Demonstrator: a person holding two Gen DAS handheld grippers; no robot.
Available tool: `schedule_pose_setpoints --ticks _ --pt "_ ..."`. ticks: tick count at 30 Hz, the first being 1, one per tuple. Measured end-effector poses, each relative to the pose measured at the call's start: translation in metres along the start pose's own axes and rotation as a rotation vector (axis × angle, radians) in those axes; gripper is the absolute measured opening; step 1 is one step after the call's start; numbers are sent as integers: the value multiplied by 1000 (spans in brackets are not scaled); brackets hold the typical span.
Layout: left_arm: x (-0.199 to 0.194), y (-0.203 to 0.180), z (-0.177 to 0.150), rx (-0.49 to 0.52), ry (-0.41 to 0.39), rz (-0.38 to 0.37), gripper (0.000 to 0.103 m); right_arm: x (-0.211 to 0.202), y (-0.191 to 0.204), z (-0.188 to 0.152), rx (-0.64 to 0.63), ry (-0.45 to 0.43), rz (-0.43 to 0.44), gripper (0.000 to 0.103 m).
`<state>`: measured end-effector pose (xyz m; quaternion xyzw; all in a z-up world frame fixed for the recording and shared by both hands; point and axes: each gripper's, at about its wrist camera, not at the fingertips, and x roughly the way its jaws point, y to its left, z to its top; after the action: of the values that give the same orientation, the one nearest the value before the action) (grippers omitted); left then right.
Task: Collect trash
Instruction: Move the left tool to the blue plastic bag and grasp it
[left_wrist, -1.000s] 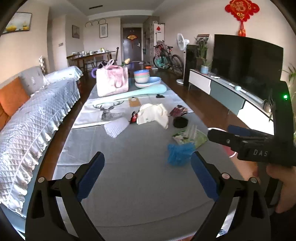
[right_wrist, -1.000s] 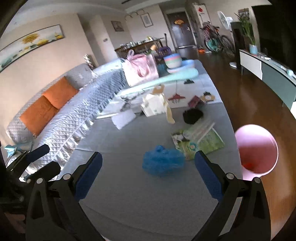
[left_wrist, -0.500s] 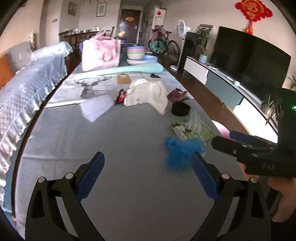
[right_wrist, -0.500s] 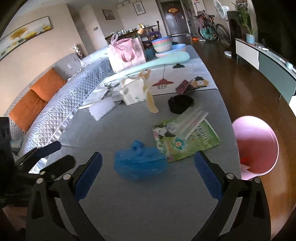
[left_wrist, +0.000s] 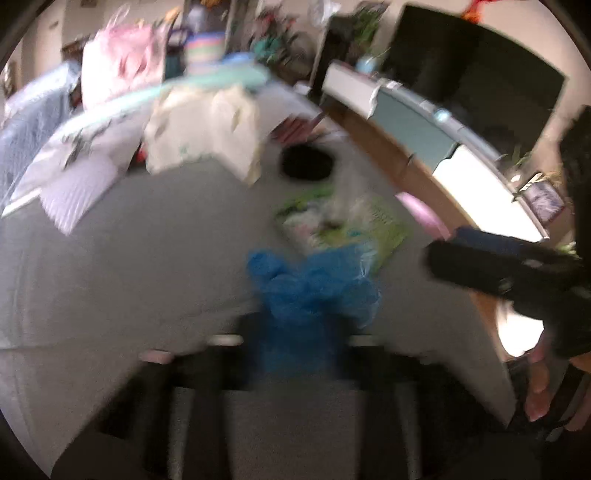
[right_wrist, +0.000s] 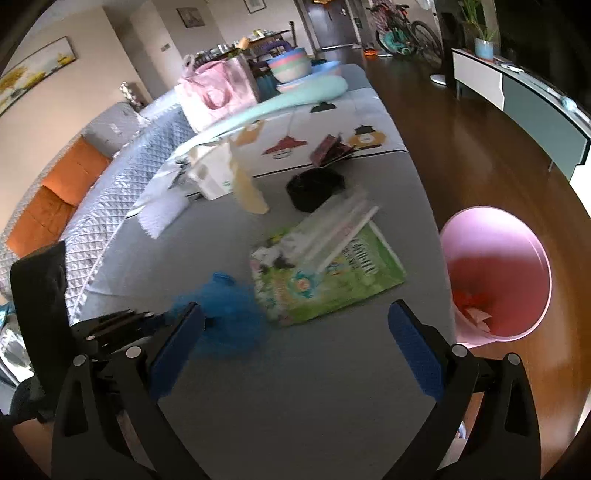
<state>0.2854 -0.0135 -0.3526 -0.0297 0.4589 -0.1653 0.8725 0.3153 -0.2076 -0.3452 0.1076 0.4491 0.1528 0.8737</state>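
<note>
A crumpled blue plastic bag (left_wrist: 314, 288) lies on the grey table cover (left_wrist: 129, 277) at the near end. My left gripper (left_wrist: 295, 343) is badly blurred; its blue pads have drawn in tight against the bag's two sides. In the right wrist view the left gripper (right_wrist: 159, 317) comes in from the left with the blue plastic bag (right_wrist: 229, 321) at its tip. My right gripper (right_wrist: 295, 343) hangs open above the table with nothing in it. The pink bin (right_wrist: 495, 273) stands on the floor at the right, with scraps inside.
Behind the bag lie a green printed packet (right_wrist: 332, 284) with a clear wrapper (right_wrist: 336, 229) on it, a black lump (right_wrist: 314, 188) and a white bag (right_wrist: 210, 177). A pink tote (right_wrist: 218, 92) and stacked bowls (right_wrist: 290, 66) stand further back. Sofa on the left, TV cabinet (right_wrist: 535, 107) on the right.
The left gripper has pushed forward and down onto the blue bag and its pads have closed in. The right gripper has shifted right, towards the packet and the bin, staying open.
</note>
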Motion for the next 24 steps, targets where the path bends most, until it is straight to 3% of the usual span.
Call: schedule_pose_setpoints --ticks 4,8,10,11,12,13,15,16,17,19,24 --pt "-8 35 8 -165 5 -14 8 19 0 12 -6 9 -7 98" --pt "-22 57 16 -218 -30 24 8 42 1 26 -43 27 -45 96" --pt "-24 63 18 -239 -36 24 8 61 -10 35 -12 67 -55 82" --pt "-24 66 18 -249 -32 28 8 68 -17 37 25 78 -30 63" --pt "-24 67 17 -254 -24 32 8 72 -22 40 39 74 -31 55" --pt "-23 69 15 -256 -16 37 8 75 -21 41 28 72 -36 50" --pt "-20 71 13 -257 3 43 8 79 -16 44 -16 97 -45 27" --pt "-19 71 13 -256 10 43 8 78 -14 44 -19 102 -32 21" --pt "-18 71 15 -255 14 43 8 77 -13 45 -15 103 -12 7" --pt "-19 73 15 -263 12 38 8 70 -14 45 17 94 33 2" --pt "-25 71 19 -291 9 -14 8 59 -12 46 11 73 67 1"
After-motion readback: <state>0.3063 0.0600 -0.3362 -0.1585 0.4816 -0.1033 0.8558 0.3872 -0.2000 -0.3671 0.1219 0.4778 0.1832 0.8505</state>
